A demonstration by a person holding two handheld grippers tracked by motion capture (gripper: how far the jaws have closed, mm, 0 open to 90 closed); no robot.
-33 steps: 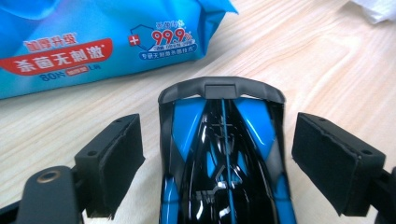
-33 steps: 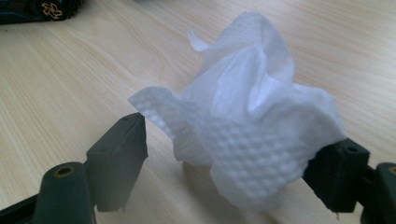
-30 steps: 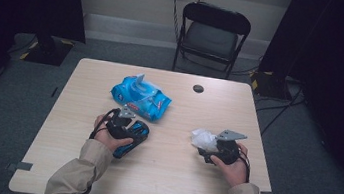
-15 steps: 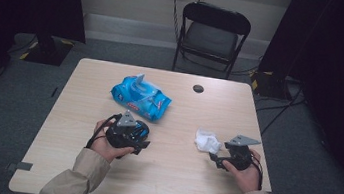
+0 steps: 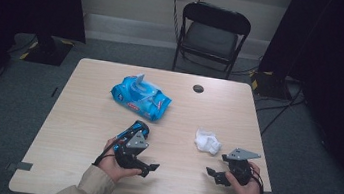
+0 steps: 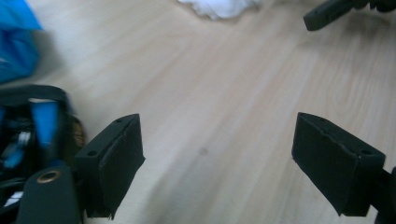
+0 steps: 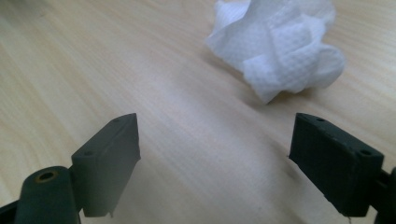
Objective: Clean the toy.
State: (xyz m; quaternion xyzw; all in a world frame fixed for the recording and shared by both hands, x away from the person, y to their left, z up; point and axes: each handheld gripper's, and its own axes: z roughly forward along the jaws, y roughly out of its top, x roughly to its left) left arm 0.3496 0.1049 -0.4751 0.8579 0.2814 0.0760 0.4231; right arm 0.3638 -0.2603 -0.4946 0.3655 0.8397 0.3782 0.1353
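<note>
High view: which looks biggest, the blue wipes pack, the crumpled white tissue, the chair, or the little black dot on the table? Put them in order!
Largest to smallest as they look from above:
1. chair, though it stands farther from the camera
2. blue wipes pack
3. crumpled white tissue
4. little black dot

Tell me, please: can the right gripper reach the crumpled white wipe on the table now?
Probably yes. The right gripper is open and empty, and the crumpled white wipe lies just ahead of it on bare table, with nothing between.
</note>
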